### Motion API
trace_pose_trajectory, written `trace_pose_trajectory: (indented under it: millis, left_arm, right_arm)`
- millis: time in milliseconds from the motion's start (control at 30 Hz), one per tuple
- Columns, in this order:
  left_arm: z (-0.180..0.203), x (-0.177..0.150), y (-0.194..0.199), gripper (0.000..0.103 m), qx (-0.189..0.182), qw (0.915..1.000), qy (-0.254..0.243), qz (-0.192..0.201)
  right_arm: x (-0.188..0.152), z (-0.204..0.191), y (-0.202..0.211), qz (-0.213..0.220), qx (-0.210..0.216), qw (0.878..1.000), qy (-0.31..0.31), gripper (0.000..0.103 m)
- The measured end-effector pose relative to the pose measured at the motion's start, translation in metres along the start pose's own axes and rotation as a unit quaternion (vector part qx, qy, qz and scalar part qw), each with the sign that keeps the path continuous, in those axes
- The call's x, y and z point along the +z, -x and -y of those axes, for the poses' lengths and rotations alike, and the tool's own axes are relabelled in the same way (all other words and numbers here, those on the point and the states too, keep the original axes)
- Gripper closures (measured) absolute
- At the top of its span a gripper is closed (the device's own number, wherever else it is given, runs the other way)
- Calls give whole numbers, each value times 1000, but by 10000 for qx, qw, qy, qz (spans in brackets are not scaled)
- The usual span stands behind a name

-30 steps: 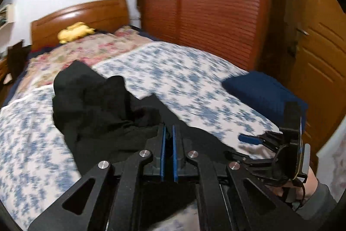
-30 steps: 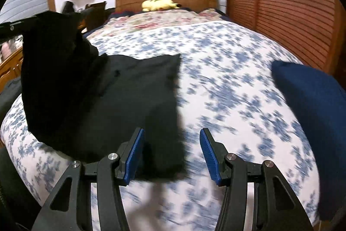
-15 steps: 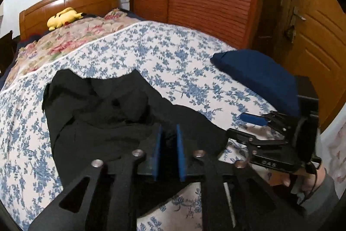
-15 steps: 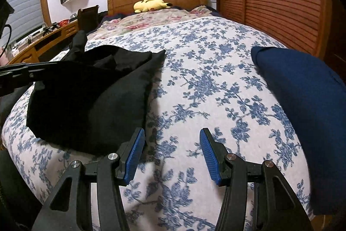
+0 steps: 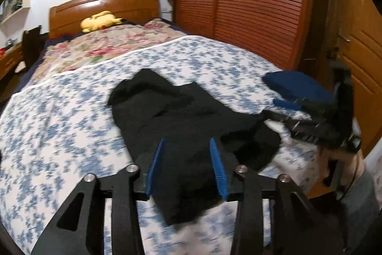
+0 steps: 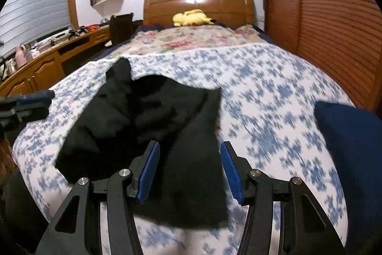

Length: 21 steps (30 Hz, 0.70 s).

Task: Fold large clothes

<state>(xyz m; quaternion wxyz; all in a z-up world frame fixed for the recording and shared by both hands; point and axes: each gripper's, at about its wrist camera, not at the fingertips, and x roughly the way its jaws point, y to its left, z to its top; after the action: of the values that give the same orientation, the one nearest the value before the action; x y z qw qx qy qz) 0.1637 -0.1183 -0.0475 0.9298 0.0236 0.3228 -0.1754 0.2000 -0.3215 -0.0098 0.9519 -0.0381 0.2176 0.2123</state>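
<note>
The black garment (image 5: 191, 121) lies rumpled on the blue-flowered bedspread (image 5: 59, 126), near the foot of the bed, well apart from the folded navy item (image 5: 296, 85). The left gripper (image 5: 188, 173) has its jaws opening, cloth lying between them; through the blur it seems the pads no longer press on it. The right gripper (image 6: 191, 173) hovers with jaws spread over the near hem, holding nothing. The risk: loose cloth may snag on a pad and drag the fold askew.

a home bedroom: a bed (image 6: 274, 78) with wooden headboard (image 6: 198, 5), plush toy (image 6: 192, 17) at 12 o'clock, louvred wardrobe (image 6: 329, 28) at 2 o'clock.
</note>
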Motion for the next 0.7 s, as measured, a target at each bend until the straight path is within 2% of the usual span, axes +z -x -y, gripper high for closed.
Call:
trace_pose_trajectory:
  millis: [167,367,533,700]
  left_arm:
    - [-34,-19,4,58,269,9994,181,-104]
    - [-59,-39,3,57,444,9981,369,-230]
    - [-70,-52,4,57,515,9973,455,-275]
    - [-76,-64,3,57,512,9965,562,-342]
  right_arm:
    - [17,-13,-5,229,189,9995,94,48]
    - [24,-33,-20,238,579,9976,293,48]
    - [22,-44,-38,42,783,9961,406,48]
    - [18,-41,-67,-419,860,9949,333,48]
